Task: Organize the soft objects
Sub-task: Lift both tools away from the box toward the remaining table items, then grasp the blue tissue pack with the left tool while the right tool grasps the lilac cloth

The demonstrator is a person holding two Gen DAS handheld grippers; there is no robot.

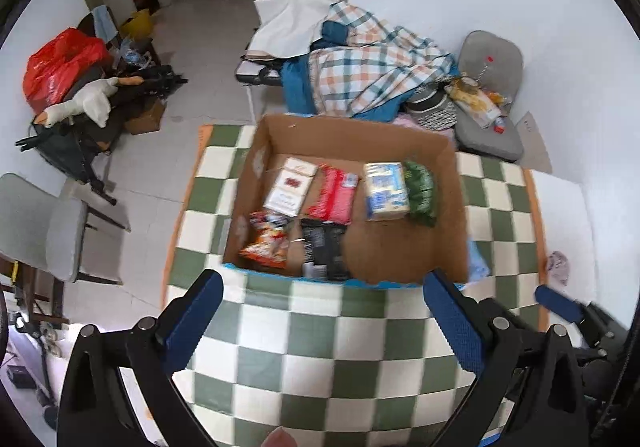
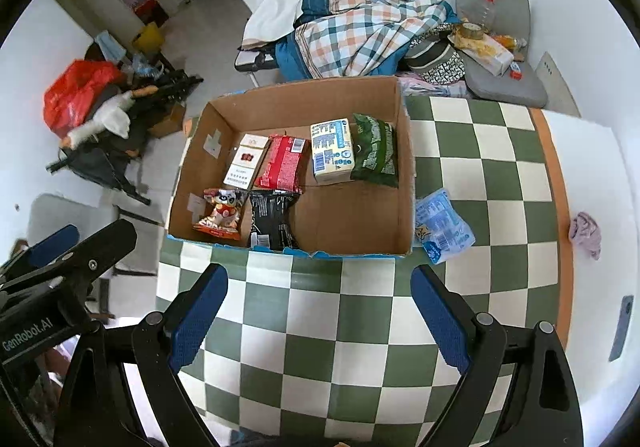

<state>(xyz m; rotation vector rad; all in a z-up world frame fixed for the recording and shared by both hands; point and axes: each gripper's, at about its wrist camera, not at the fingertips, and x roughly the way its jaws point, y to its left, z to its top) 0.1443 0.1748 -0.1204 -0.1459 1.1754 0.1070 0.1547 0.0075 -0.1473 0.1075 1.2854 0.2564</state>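
Note:
An open cardboard box (image 2: 406, 167) stands on the green-and-white checked tablecloth (image 2: 320, 327). It holds soft packs: a white-and-red pack (image 2: 246, 163), a red pack (image 2: 282, 163), a yellow-blue tissue pack (image 2: 332, 151), a green bag (image 2: 376, 151), a cartoon snack bag (image 2: 220, 213) and a black bag (image 2: 274, 219). A blue plastic pack (image 2: 442, 225) lies on the cloth just right of the box. My right gripper (image 2: 320, 321) is open and empty, in front of the box. My left gripper (image 1: 322, 325) is open and empty, also in front of the box (image 1: 456, 207).
A small purple cloth (image 2: 586, 233) lies at the table's right edge. Behind the table are a bed with a plaid blanket (image 2: 360, 27) and a grey cushion (image 2: 500, 47) with clutter. A grey chair (image 1: 48, 231) and piled bags (image 1: 72, 87) stand on the floor to the left.

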